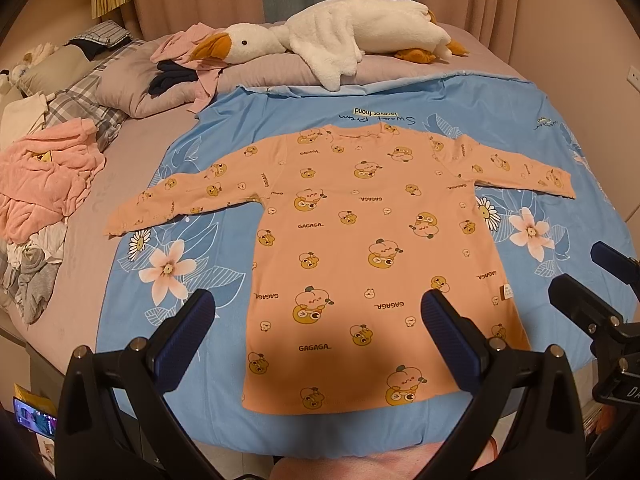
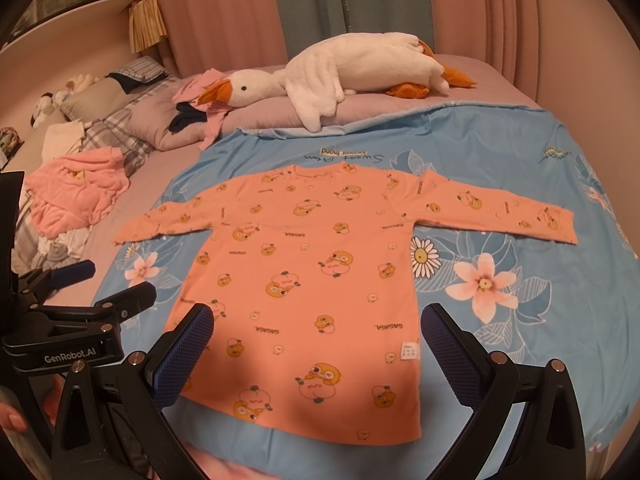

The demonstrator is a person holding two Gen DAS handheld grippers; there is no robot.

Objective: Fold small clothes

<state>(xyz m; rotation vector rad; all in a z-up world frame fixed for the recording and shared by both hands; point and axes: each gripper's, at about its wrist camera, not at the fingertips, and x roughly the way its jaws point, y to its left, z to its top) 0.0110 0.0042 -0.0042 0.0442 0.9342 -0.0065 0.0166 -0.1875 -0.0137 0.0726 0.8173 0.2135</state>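
Peach cotton shirt (image 1: 360,240) lies flat and unfolded on the blue sheet (image 1: 560,120) of the bed, sleeves spread left and right; the left tool (image 1: 318,308) hovers near its hem, fingers apart and empty. From the right wrist, the right tool (image 2: 318,320) likewise gapes over the hem; no fold is made yet, and a pink clothes pile (image 2: 76,192) waits far left.

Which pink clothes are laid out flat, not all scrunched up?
The orange-pink duck-print shirt spread on the blue blanket. The pink pile at the left is crumpled.

Both wrist views overlook shirt (image 1: 360,248), side by side
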